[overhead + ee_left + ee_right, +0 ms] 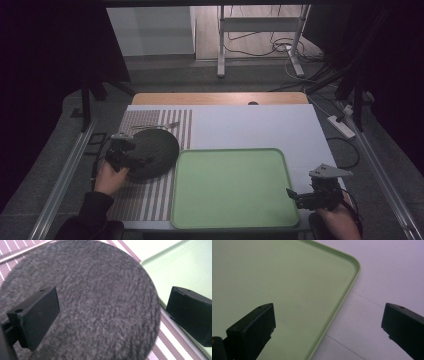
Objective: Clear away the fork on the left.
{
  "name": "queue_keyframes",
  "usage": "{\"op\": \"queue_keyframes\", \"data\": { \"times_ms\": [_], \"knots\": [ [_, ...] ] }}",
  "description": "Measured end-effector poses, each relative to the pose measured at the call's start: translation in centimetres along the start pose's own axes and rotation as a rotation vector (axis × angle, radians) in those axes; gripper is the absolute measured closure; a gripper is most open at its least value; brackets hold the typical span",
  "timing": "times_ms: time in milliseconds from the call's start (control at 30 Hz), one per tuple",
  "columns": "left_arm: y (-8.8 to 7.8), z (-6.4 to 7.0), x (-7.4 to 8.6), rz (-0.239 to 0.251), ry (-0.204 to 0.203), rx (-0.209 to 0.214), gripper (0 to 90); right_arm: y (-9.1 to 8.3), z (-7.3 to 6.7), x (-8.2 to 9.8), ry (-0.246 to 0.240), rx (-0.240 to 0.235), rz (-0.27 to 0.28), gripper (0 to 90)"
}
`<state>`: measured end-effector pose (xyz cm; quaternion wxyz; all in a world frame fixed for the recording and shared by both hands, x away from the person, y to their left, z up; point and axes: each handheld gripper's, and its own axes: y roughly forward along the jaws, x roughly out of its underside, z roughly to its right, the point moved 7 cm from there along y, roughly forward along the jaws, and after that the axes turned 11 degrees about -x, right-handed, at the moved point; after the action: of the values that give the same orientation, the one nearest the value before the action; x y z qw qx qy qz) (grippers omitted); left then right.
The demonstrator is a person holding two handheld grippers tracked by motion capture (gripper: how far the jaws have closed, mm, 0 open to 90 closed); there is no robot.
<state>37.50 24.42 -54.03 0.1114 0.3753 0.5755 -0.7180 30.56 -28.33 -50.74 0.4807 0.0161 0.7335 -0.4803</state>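
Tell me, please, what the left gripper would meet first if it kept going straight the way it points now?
Most likely the dark grey round mat. The left gripper has its jaws open, and the mat lies directly ahead between them, on the striped placemat. How much gap remains is hard to judge.

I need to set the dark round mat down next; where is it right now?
In the high view the dark round mat lies at table left on the striped placemat, beside the green tray, under the open left gripper.

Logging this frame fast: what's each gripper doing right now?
Left gripper: open, jaws spread over the round grey mat, not clamped on it.
Right gripper: open, holding nothing, above the green tray edge.
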Motion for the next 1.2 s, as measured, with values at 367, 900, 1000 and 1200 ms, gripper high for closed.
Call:
{"op": "queue_keyframes", "data": {
  "times_ms": [367,900,1000,1200],
  "knots": [
    [1.9,-1.6,-1.6,-0.010,-0.009,-0.016,0.0,0.0,0.0,0.0,0.000,-0.001,0.001,0.0],
    [4.5,-3.5,-3.6,-0.029,-0.025,-0.051,0.0,0.0,0.0,0.0,0.000,-0.007,0.003,0.0],
    [5.1,-4.1,-4.0,-0.038,-0.030,-0.068,0.0,0.0,0.0,0.0,0.000,-0.008,0.003,0.0],
    [6.6,-5.1,-4.6,-0.072,-0.048,-0.091,0.0,0.0,0.0,0.0,0.000,-0.009,0.002,0.0]
  ]
}}
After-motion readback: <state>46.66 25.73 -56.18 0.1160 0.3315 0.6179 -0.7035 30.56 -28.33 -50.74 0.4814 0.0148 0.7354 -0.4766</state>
